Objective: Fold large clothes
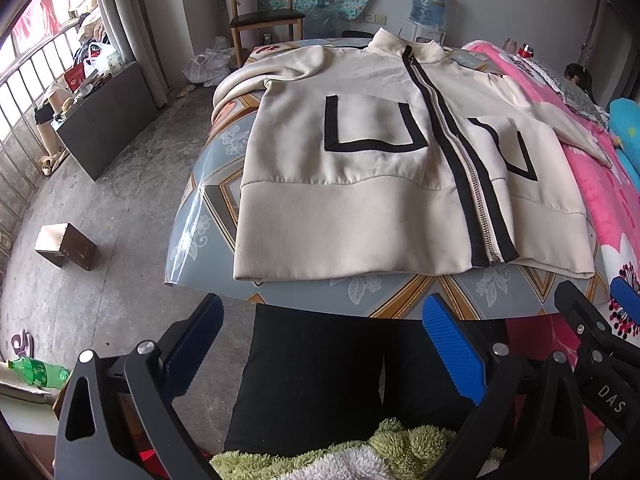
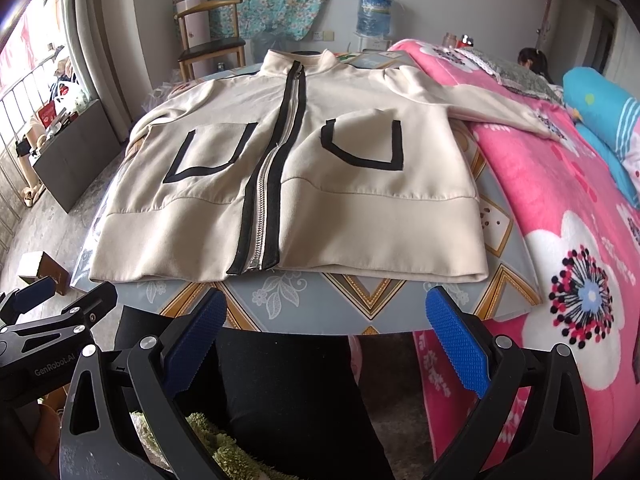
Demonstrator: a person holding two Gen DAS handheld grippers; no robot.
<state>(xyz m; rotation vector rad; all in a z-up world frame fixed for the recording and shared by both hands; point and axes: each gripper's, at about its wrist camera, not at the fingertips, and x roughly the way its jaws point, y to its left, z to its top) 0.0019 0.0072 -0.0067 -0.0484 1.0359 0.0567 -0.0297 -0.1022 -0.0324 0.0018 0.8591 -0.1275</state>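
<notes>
A pink flowered blanket (image 2: 560, 200) covers the bed along the right side of the scene, touching the table's right edge. The table (image 2: 320, 304), under a patterned blue-grey and gold cover, carries the cream zip-up jacket (image 2: 360, 216), which lies flat and face up. Its collar is at the far end and its hem at the near edge, the black-edged zipper (image 2: 276, 168) is closed, and a black-trimmed pocket sits on each front panel. One sleeve (image 2: 500, 108) reaches across onto the blanket; the other (image 1: 256, 76) drapes off the table's far left corner.

Both grippers hover side by side at the near edge of the table, above the person's black-clad legs (image 1: 312, 372), pointing forward toward the hem without touching it. The left gripper (image 1: 320, 352) has its jaws spread wide with nothing between the blue pads (image 1: 452, 352). The right gripper (image 2: 324, 344) has its jaws equally wide apart and empty.

Beyond the table stand a wooden chair (image 2: 212, 44) and a water dispenser bottle (image 2: 374, 12).
</notes>
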